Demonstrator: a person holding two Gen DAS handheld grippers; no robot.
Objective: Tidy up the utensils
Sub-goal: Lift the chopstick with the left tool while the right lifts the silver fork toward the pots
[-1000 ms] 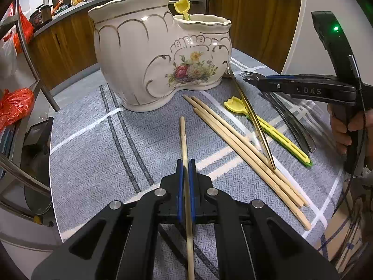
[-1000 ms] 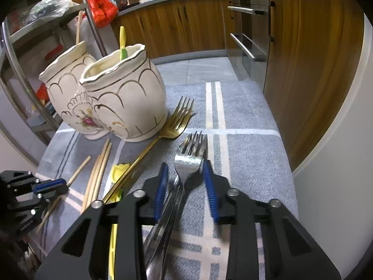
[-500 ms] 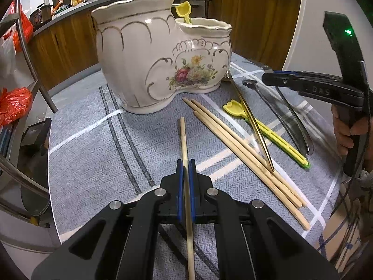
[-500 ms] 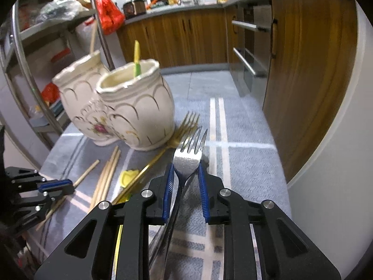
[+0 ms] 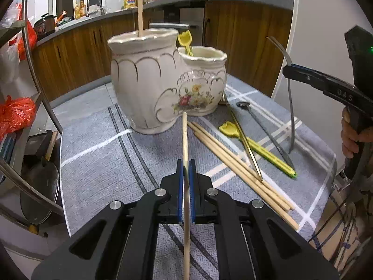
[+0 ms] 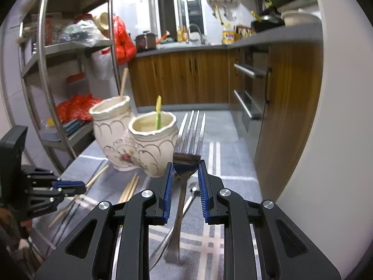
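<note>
A cream ceramic holder [image 5: 163,81] with two openings stands on the grey checked cloth [image 5: 98,154]. Its tall opening holds a chopstick [image 5: 139,16]; its low one holds a yellow spoon [image 5: 185,42]. My left gripper [image 5: 185,170] is shut on a wooden chopstick [image 5: 184,135] that points at the holder's base. My right gripper [image 6: 185,170] is shut on a silver fork [image 6: 188,140], tines up in front of the low opening [image 6: 151,126]. The fork's handle hangs down to about the cloth. Loose chopsticks [image 5: 233,161], a yellow utensil [image 5: 256,149], a gold utensil [image 5: 244,144] and a silver spoon [image 5: 263,128] lie right of the holder.
A metal shelf rack [image 6: 44,70] with red bags stands to the left of the table. Wooden cabinets [image 6: 186,77] and an oven front [image 6: 249,88] lie beyond. The table's right edge [image 5: 331,163] is close to the person's hand [image 5: 354,137] on the right gripper's grip.
The right gripper's jaws closed on the silver fork and raised it, tines up, off the cloth. The left gripper rose a little with its chopstick, whose tip lifted.
</note>
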